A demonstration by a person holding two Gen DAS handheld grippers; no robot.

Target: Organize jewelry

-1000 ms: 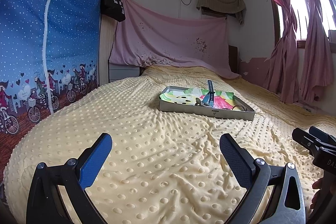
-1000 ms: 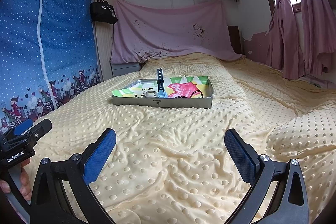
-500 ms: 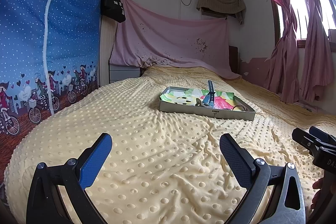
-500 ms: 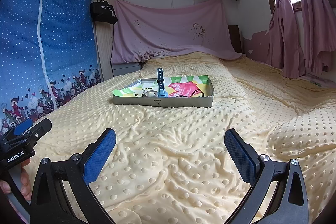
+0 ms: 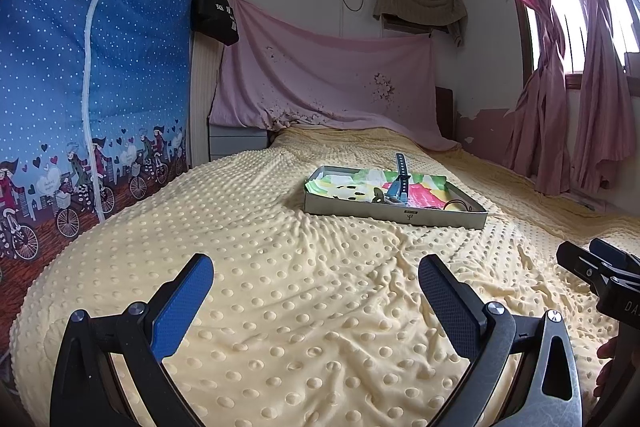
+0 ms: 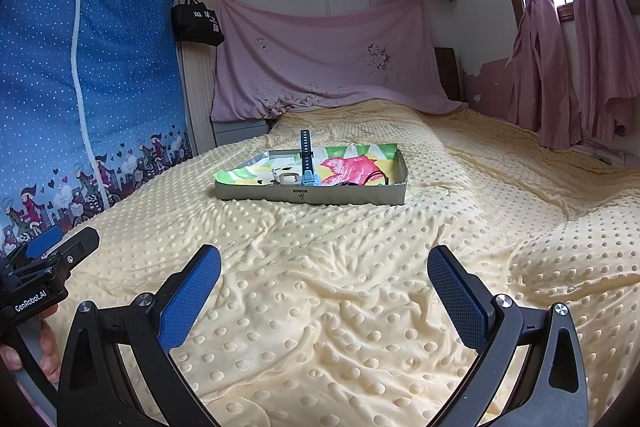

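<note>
From the left wrist, the left gripper (image 5: pixel 316 291) is seen spread wide and empty above the dimpled yellow bedspread (image 5: pixel 280 267); beyond it a shallow grey metal tray (image 5: pixel 394 217) holds a blue watch (image 5: pixel 400 183).

From the right wrist, the right gripper (image 6: pixel 324 285) is likewise held wide and empty, well short of the tray (image 6: pixel 312 195).

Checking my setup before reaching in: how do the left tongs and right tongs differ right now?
Little differs. The left tongs sit left of the tray; the right tongs face it nearly head-on. Shared: both are open, empty, above the yellow blanket, short of the tray.
</note>
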